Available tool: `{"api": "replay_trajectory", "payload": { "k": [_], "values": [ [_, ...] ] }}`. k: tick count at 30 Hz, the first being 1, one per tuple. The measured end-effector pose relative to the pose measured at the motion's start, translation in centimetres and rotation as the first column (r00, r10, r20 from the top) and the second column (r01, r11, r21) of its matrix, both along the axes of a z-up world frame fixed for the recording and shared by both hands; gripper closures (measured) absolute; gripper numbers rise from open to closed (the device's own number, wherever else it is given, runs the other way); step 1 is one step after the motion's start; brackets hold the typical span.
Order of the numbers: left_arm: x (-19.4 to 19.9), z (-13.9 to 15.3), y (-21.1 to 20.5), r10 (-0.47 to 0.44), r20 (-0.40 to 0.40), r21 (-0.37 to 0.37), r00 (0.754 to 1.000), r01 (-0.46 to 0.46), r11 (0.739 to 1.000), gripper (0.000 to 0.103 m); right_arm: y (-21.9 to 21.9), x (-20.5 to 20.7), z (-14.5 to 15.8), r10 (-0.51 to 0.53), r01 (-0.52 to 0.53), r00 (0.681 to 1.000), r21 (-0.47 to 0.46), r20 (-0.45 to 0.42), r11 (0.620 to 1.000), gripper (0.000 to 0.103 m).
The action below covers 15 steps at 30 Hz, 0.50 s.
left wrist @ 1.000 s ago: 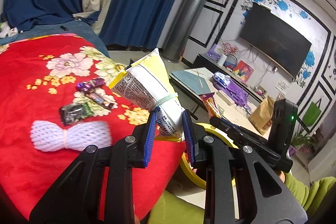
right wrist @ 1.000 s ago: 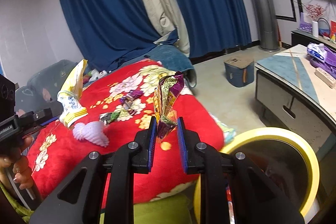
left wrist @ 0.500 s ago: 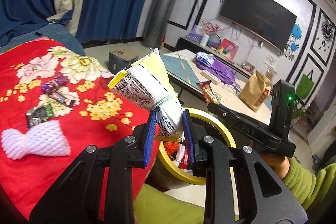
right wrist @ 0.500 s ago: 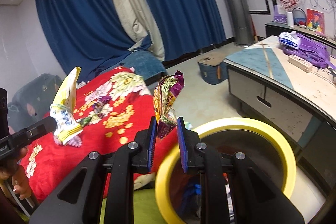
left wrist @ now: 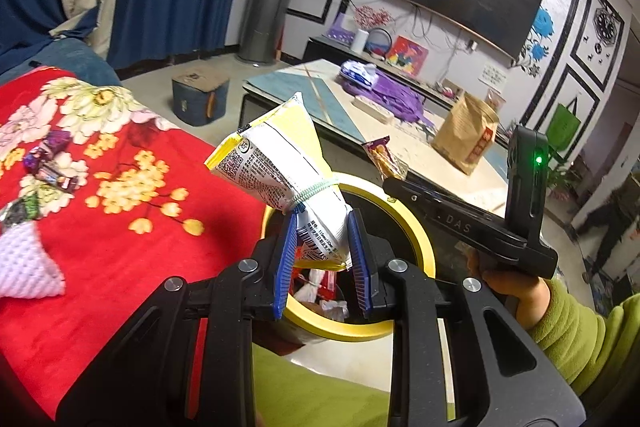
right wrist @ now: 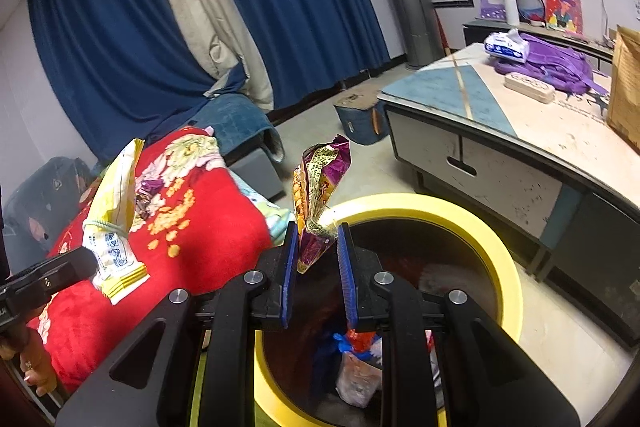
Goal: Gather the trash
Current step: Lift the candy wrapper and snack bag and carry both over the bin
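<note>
My left gripper [left wrist: 322, 231] is shut on a yellow and white snack bag [left wrist: 280, 163] tied with a green band, held above the near rim of the yellow-rimmed bin [left wrist: 416, 227]. The right gripper [right wrist: 317, 241] is shut on a purple and yellow snack wrapper [right wrist: 320, 183] that stands upright over the bin [right wrist: 496, 247]. Trash lies inside the bin. The left-hand bag [right wrist: 114, 227] also shows at the left of the right wrist view. The right gripper [left wrist: 384, 151] with its wrapper shows past the bin in the left wrist view.
A red floral blanket [left wrist: 120, 227] lies left of the bin with purple candy wrappers [left wrist: 48, 163] and a white foam net [left wrist: 24, 259] on it. A low table [right wrist: 520, 131] with a purple bag and a brown paper bag stands right. A blue box [right wrist: 360, 119] sits on the floor.
Both grippers have swung from over the red blanket to over the yellow bin, sinking a little, each still holding its wrapper. The bin's inside has come into view.
</note>
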<state>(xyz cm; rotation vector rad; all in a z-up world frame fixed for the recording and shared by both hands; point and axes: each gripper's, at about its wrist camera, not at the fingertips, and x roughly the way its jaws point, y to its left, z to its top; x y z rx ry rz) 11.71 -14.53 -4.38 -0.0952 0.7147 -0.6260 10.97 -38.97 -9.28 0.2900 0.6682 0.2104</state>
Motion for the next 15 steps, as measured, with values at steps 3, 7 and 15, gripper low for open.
{"api": "replay_trajectory", "payload": {
  "k": [3, 7, 15],
  "values": [
    [0.3, -0.7, -0.9, -0.022, -0.017, 0.007, 1.0, 0.022, 1.0, 0.084, -0.4, -0.2, -0.6, -0.01, 0.01, 1.0, 0.0, -0.016, 1.0, 0.084],
    [0.7, -1.5, -1.8, -0.044, -0.033, 0.023, 0.998, 0.045, 0.999, 0.083, -1.1, -0.3, -1.5, -0.025, 0.025, 0.999, 0.006, -0.041, 1.0, 0.084],
    [1.6, -3.3, -3.7, -0.088, -0.073, 0.059, 0.993, 0.093, 0.994, 0.083, -2.0, -0.2, -3.0, -0.046, 0.049, 0.994, 0.029, -0.095, 0.998, 0.083]
  ]
}}
